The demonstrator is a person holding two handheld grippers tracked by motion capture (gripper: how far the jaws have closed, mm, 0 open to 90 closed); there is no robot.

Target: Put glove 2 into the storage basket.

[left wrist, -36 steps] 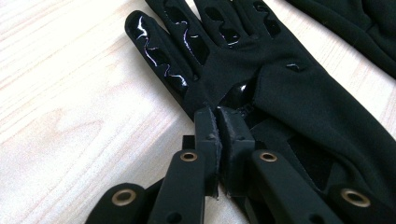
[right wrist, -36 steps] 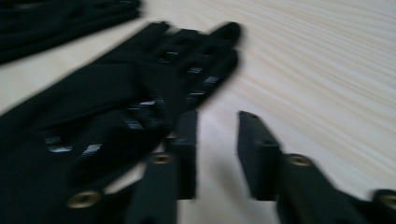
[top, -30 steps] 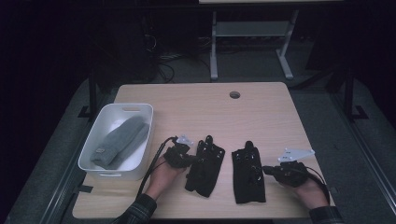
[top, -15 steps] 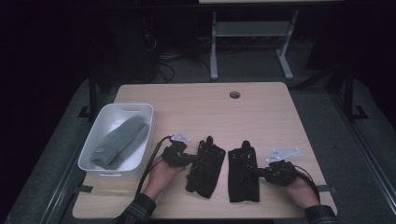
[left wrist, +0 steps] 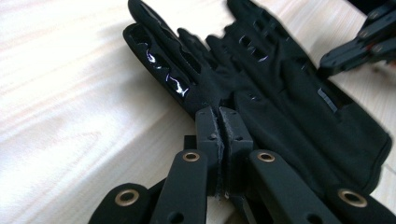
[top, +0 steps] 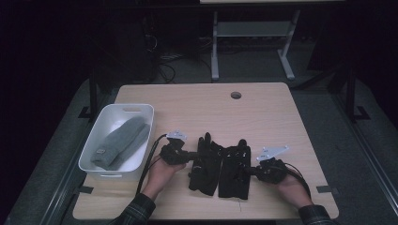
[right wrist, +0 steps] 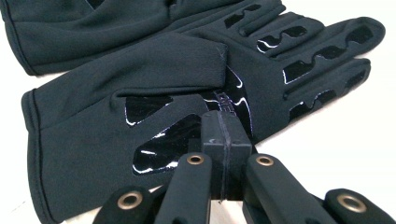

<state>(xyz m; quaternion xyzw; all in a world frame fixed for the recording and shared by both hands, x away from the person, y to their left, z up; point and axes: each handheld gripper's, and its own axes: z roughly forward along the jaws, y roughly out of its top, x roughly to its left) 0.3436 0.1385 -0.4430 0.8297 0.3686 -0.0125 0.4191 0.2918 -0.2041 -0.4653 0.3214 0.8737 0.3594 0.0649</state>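
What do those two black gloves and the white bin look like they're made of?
The two black gloves look like matte knit fabric, stitched at the cuff, with glossy rubbery grip patches catching light. The white rectangular bin looks like smooth, slightly shiny moulded plastic.

A dim lab or office: bare wooden desk (top: 263,117), floor cables (top: 171,58), metal stand (top: 253,33).

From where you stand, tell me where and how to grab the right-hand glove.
Take the right glove at its cuff edge, coming in low from the table's right side with the right hand-held gripper. It lies flat, fingers pointing away, nearly touching the left glove, so its outer side and cuff are probably the free edges; the thin cloth needs a pinch at a hem.
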